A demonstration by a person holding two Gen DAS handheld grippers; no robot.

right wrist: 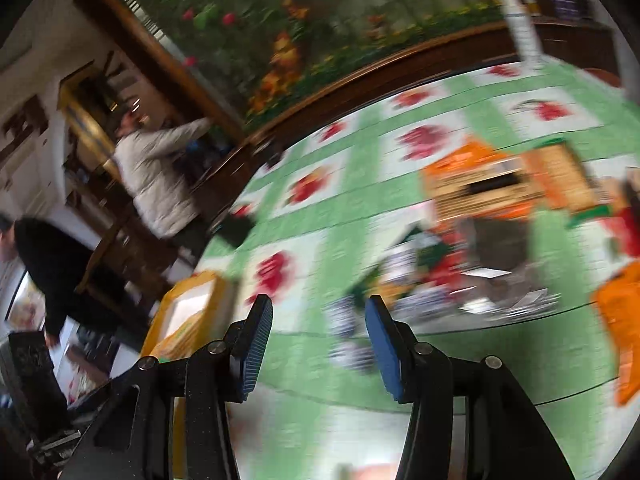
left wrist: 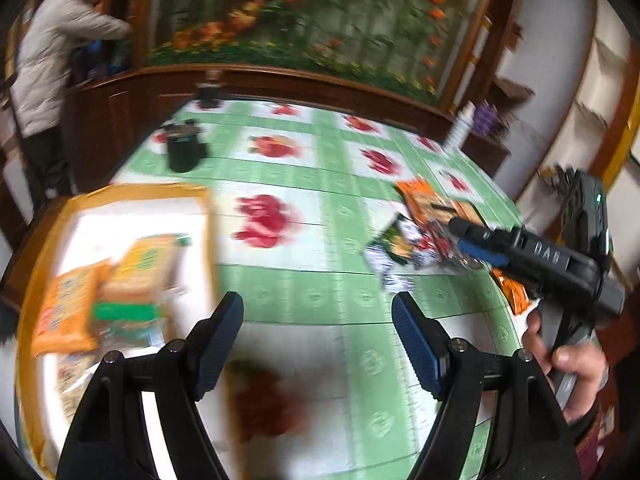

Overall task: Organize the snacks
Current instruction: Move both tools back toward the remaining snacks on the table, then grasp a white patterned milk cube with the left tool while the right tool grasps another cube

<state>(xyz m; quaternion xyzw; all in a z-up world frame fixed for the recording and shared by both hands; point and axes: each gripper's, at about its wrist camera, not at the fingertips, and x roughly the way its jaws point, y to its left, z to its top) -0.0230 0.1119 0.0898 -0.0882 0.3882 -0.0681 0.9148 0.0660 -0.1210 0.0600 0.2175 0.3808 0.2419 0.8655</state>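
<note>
A yellow-rimmed white tray (left wrist: 120, 194) sits at the table's left with orange (left wrist: 66, 308) and yellow-green (left wrist: 142, 268) snack packets in it. My left gripper (left wrist: 318, 314) is open and empty above the tablecloth, right of the tray. A pile of loose snack packets (left wrist: 416, 236) lies at the right. My right gripper (left wrist: 468, 236) reaches over that pile in the left wrist view. In the right wrist view my right gripper (right wrist: 318, 316) is open and empty, with the blurred pile (right wrist: 460, 248) just ahead and the tray (right wrist: 188, 312) at the left.
The table has a green and white cloth with red fruit prints (left wrist: 344, 208). A black object (left wrist: 184, 148) stands at the far left of the table. A person in a light jacket (left wrist: 52, 68) stands by the dark wood cabinet. Both views are motion-blurred.
</note>
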